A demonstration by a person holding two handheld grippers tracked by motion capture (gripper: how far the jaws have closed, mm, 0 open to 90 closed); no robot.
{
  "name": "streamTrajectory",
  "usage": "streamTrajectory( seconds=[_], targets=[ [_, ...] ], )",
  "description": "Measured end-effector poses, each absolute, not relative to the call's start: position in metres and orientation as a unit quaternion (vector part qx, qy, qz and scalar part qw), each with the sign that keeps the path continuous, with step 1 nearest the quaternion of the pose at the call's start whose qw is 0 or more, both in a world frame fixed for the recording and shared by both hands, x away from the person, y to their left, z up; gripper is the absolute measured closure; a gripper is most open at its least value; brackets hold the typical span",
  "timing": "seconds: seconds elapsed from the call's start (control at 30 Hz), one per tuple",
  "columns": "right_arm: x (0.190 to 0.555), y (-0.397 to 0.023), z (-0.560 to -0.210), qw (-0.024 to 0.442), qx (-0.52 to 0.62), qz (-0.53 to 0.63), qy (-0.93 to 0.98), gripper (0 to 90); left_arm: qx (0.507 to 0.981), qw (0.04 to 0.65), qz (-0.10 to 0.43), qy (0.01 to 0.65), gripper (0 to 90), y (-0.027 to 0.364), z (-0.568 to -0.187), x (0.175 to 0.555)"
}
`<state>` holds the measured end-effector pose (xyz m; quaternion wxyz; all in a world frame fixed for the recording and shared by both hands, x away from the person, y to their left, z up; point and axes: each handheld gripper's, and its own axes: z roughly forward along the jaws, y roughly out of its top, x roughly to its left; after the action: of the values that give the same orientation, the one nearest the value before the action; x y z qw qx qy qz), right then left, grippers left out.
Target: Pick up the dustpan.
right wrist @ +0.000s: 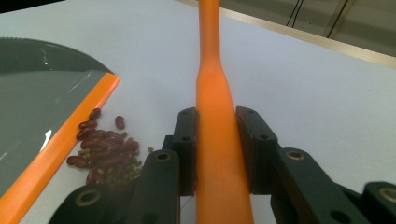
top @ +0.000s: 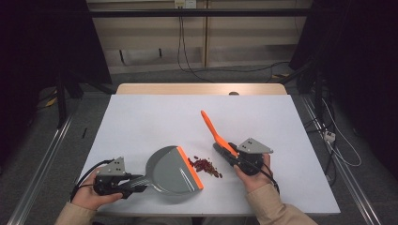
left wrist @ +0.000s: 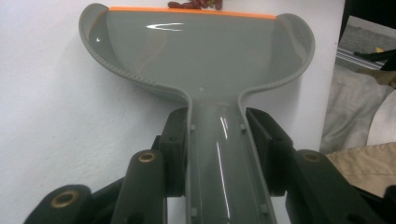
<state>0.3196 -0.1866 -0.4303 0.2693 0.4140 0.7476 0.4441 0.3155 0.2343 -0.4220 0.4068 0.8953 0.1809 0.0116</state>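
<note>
A grey dustpan (top: 169,173) with an orange lip (top: 191,168) lies flat on the white table (top: 141,117). My left gripper (top: 135,182) is shut on its handle (left wrist: 217,154), and the empty pan (left wrist: 196,51) stretches out ahead of the jaws. A small pile of red beans mixed with tiny green ones (top: 205,166) lies just off the lip. My right gripper (top: 233,154) is shut on the orange handle (right wrist: 212,93) of a brush, which points away up the table (top: 212,127). The beans (right wrist: 107,149) sit to the left of that gripper (right wrist: 215,149), against the dustpan's lip (right wrist: 60,149).
The table's front edge runs close to both of the person's hands. A wooden strip (top: 202,89) borders the far edge. Metal rails (top: 42,164) and loose cables (top: 338,140) lie on the floor at either side.
</note>
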Motion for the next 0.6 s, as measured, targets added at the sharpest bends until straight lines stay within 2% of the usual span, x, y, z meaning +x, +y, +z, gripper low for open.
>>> streamTrajectory(
  seconds=[0.6],
  targets=[
    [0.3196, -0.1822, -0.4309, 0.256, 0.431, 0.445, 0.742, 71.2, 0.894, 0.409, 0.008, 0.181, 61.9, 0.2295, -0.4204, 0.3165]
  ],
)
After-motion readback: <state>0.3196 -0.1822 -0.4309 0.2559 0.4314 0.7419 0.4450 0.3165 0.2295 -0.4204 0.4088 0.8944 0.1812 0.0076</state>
